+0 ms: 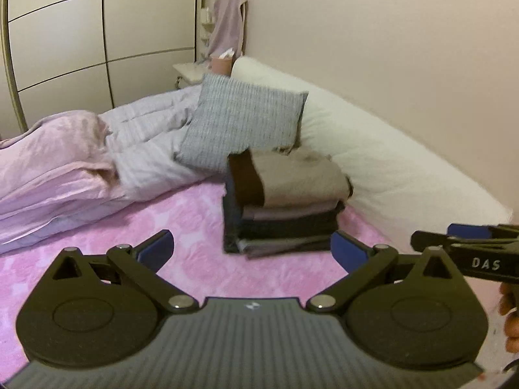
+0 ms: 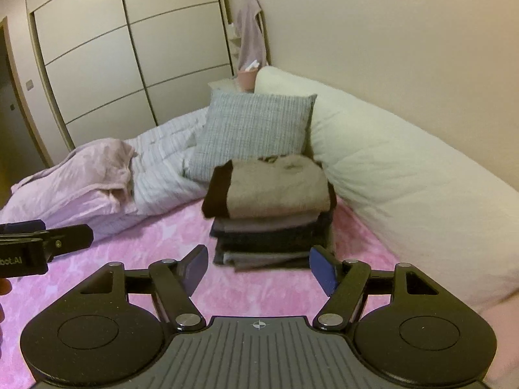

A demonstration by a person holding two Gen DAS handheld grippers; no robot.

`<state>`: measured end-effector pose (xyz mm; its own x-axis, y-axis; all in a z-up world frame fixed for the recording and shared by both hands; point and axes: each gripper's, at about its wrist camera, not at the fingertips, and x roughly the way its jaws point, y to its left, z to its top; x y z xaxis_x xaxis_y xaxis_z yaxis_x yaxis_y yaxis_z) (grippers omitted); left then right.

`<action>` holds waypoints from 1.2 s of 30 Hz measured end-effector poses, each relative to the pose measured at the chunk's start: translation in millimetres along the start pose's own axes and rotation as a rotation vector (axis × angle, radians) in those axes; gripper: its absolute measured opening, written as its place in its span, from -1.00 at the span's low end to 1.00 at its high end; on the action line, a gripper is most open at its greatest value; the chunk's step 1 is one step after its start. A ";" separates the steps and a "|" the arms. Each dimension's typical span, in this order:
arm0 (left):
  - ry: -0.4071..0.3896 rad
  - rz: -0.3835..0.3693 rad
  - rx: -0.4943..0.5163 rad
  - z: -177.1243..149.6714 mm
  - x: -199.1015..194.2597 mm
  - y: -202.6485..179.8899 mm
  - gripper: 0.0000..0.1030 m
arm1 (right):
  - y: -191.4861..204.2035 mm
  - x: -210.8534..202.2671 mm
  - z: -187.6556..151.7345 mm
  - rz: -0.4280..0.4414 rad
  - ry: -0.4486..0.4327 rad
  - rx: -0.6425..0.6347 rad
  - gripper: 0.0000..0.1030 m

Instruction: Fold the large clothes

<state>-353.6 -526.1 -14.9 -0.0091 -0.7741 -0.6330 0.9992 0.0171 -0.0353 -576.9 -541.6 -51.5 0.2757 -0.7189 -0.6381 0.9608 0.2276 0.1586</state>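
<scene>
The left wrist view catches the right gripper point(image 1: 467, 236) entering at 3 o'clock with white letters "DAS" on its black body, and part of a hand point(image 1: 509, 311) behind it. The right wrist view shows the left gripper point(image 2: 45, 236) at 9 o'clock, its side lettered "bot.AI", plus a dark doorway point(image 2: 13, 123) at the far left that the other view lacks.

Both sets of jaws stand wide with nothing between them: the left gripper point(image 1: 251, 253) and the right gripper point(image 2: 258, 269) each frame bare pink bedspread point(image 1: 181, 207).

The stack of folded clothes point(image 1: 285, 201) sits at 12 o'clock of both grippers, a beige garment with a dark brown band on top. Behind it leans a grey cushion point(image 1: 243, 126); a white bolster point(image 1: 389, 162) runs along the wall, crumpled bedding point(image 1: 97, 162) lies at 10 o'clock, and a panelled wardrobe point(image 1: 97, 32) stands beyond.
</scene>
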 end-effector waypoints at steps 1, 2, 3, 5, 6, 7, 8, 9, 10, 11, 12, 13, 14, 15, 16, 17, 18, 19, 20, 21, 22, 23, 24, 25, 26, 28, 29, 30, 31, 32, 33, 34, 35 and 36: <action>0.012 0.000 0.008 -4.9 -6.0 1.0 0.97 | 4.4 -5.9 -6.0 -0.003 0.015 0.003 0.29; 0.025 -0.005 0.010 -9.5 -9.2 2.5 0.97 | 7.7 -9.7 -10.7 -0.001 0.027 0.007 0.29; 0.042 -0.010 0.010 -13.4 -12.6 3.5 0.97 | 10.7 -14.4 -15.7 0.005 0.039 0.010 0.29; 0.069 -0.015 0.007 -22.0 -18.9 4.8 0.97 | 16.8 -25.1 -25.4 0.017 0.047 0.012 0.29; 0.075 -0.015 0.005 -26.2 -21.4 5.4 0.97 | 18.7 -30.3 -29.6 0.016 0.050 0.012 0.29; 0.083 -0.017 0.002 -29.6 -24.3 5.4 0.97 | 20.2 -33.4 -31.8 0.015 0.056 0.010 0.29; 0.091 -0.018 0.000 -32.1 -25.4 5.9 0.97 | 20.9 -36.5 -33.4 0.016 0.062 0.009 0.29; 0.096 -0.017 0.000 -34.3 -27.4 5.1 0.97 | 21.0 -39.0 -34.3 0.022 0.064 0.009 0.29; 0.098 -0.016 0.000 -36.0 -29.3 5.0 0.97 | 20.2 -42.0 -35.0 0.028 0.064 0.010 0.29; 0.098 -0.014 -0.002 -37.1 -30.9 3.9 0.97 | 19.8 -44.0 -35.5 0.034 0.065 0.010 0.29; 0.098 -0.012 -0.005 -37.7 -32.2 3.1 0.97 | 18.9 -45.5 -35.7 0.038 0.067 0.013 0.29; 0.099 -0.014 -0.009 -38.5 -34.0 1.8 0.97 | 17.3 -46.5 -36.1 0.044 0.069 0.016 0.29; 0.101 -0.015 -0.014 -39.1 -35.2 -0.2 0.97 | 15.6 -47.4 -36.6 0.050 0.075 0.017 0.29; 0.102 -0.011 -0.017 -39.1 -35.3 -2.2 0.97 | 13.9 -48.4 -37.2 0.054 0.082 0.017 0.29; 0.101 -0.008 -0.020 -39.7 -37.3 -4.4 0.97 | 11.5 -49.4 -37.8 0.057 0.087 0.017 0.29; 0.100 -0.008 -0.024 -40.1 -39.2 -7.0 0.97 | 9.3 -50.9 -38.6 0.061 0.093 0.017 0.29; 0.100 -0.007 -0.026 -40.4 -40.5 -9.4 0.97 | 6.6 -52.1 -39.0 0.067 0.099 0.017 0.29; 0.100 -0.006 -0.028 -41.2 -41.8 -12.3 0.97 | 4.4 -54.0 -39.3 0.073 0.101 0.017 0.29; 0.102 -0.005 -0.030 -42.2 -42.7 -15.8 0.97 | 1.8 -56.1 -39.8 0.075 0.102 0.016 0.29; 0.103 -0.004 -0.033 -43.6 -43.7 -18.7 0.97 | -0.9 -58.0 -40.4 0.078 0.103 0.015 0.29; 0.105 -0.004 -0.035 -45.3 -45.0 -22.0 0.97 | -3.2 -59.8 -41.2 0.081 0.106 0.014 0.29; 0.106 -0.004 -0.038 -47.4 -46.5 -24.9 0.97 | -5.6 -61.3 -41.8 0.083 0.109 0.014 0.29; 0.106 -0.003 -0.041 -49.7 -48.1 -27.4 0.97 | -7.8 -63.2 -42.7 0.086 0.111 0.013 0.29; 0.108 0.000 -0.043 -51.4 -49.3 -30.1 0.97 | -9.7 -65.3 -43.5 0.090 0.111 0.012 0.29; 0.109 0.002 -0.045 -53.4 -50.7 -32.9 0.97 | -11.8 -67.6 -44.1 0.093 0.112 0.011 0.29; 0.108 0.004 -0.051 -56.9 -52.9 -37.5 0.97 | -15.0 -71.1 -45.9 0.099 0.112 0.008 0.29; 0.107 0.004 -0.052 -58.5 -54.3 -39.9 0.97 | -16.2 -73.0 -47.1 0.102 0.114 0.005 0.29; 0.107 0.003 -0.056 -59.9 -55.3 -41.9 0.97 | -18.0 -74.3 -48.4 0.104 0.117 0.004 0.29; 0.106 0.002 -0.059 -61.1 -56.2 -43.3 0.97 | -19.2 -75.9 -50.0 0.107 0.119 0.003 0.29; 0.106 0.005 -0.061 -62.4 -57.1 -45.2 0.97 | -20.9 -77.4 -51.6 0.110 0.121 0.003 0.29; 0.106 0.009 -0.061 -63.7 -58.0 -46.5 0.97 | -22.0 -78.1 -53.1 0.113 0.122 0.002 0.29; 0.106 0.010 -0.062 -65.3 -59.2 -48.3 0.97 | -23.3 -79.4 -54.6 0.116 0.125 0.001 0.29; 0.106 0.010 -0.063 -66.6 -60.3 -49.4 0.97 | -23.9 -80.6 -56.5 0.118 0.127 0.001 0.29; 0.108 0.013 -0.064 -68.0 -61.1 -50.9 0.97 | -24.0 -80.9 -57.8 0.119 0.129 -0.001 0.29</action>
<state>-406.5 -436.6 -27.0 -0.0040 -0.7013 -0.7129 0.9948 0.0697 -0.0742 -624.1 -451.0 -47.3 0.3812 -0.5964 -0.7064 0.9215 0.3069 0.2382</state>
